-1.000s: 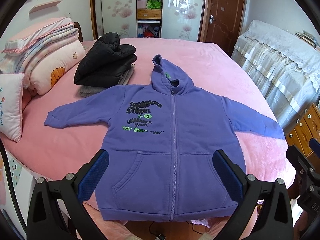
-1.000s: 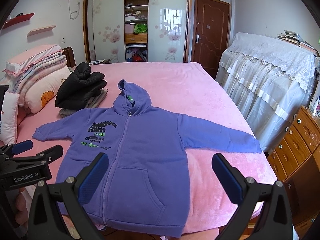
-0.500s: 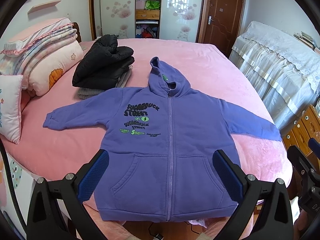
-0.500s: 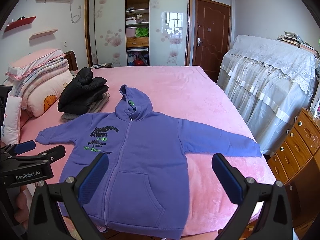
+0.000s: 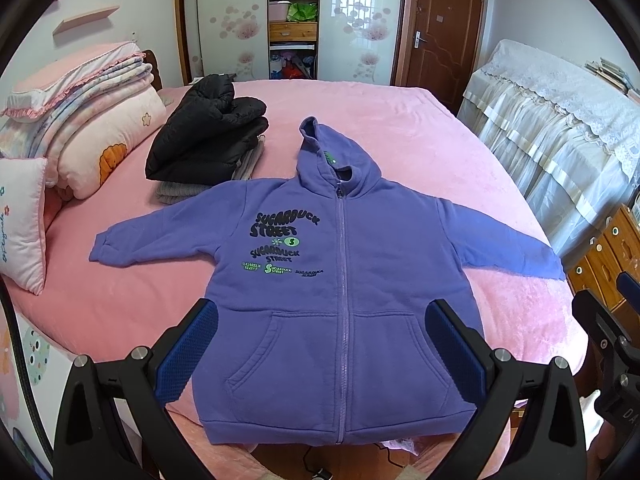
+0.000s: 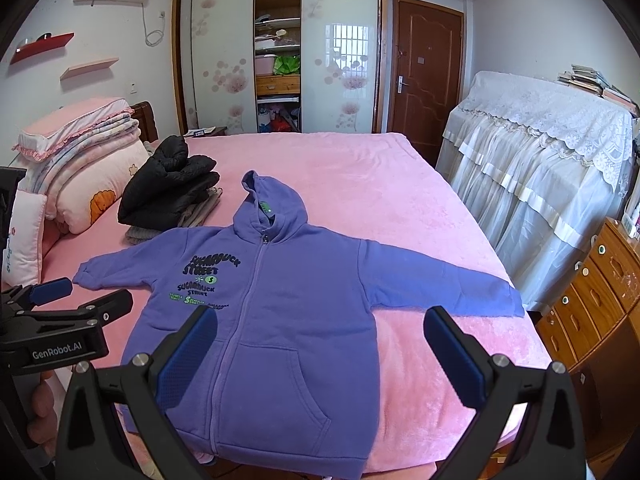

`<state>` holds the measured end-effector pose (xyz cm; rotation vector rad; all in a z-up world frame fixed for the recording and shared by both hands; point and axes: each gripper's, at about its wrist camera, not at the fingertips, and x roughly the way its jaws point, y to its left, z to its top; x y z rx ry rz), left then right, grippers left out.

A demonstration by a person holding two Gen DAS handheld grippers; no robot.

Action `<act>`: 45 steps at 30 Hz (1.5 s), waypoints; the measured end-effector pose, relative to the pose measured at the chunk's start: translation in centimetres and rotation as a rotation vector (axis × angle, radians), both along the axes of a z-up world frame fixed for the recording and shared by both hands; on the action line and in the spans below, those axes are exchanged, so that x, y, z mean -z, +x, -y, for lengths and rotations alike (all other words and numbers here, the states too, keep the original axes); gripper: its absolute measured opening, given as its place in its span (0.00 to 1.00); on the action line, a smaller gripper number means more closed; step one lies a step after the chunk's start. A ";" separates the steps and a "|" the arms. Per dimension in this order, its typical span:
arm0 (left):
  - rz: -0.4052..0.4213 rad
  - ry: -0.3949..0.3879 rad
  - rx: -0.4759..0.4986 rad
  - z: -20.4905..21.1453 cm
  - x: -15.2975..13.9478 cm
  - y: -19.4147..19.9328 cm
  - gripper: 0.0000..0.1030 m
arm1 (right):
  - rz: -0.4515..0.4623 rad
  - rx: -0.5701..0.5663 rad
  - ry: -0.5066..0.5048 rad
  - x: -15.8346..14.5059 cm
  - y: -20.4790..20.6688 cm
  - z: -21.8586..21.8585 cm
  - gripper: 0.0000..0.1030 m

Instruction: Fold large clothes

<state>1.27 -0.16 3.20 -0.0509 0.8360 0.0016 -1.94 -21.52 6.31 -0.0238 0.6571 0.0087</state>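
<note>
On the pink bed [image 5: 400, 128], the purple hoodie [image 5: 340, 280] lies flat, hood away, sleeves sideways, ahead of both empty, wide-open grippers: left gripper [image 5: 320, 344] centred on its zipper, right gripper [image 6: 320, 344] nearer the right sleeve [image 6: 440, 284].

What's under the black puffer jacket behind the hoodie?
Under the black puffer jacket lies a folded grey garment, only its edges showing, on the pink bedspread. What kind of garment it is stays covered.
</note>
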 end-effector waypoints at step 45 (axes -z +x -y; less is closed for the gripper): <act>0.124 0.150 0.207 16.9 -2.4 16.2 1.00 | -0.009 0.366 0.026 1.0 8.7 21.1 1.00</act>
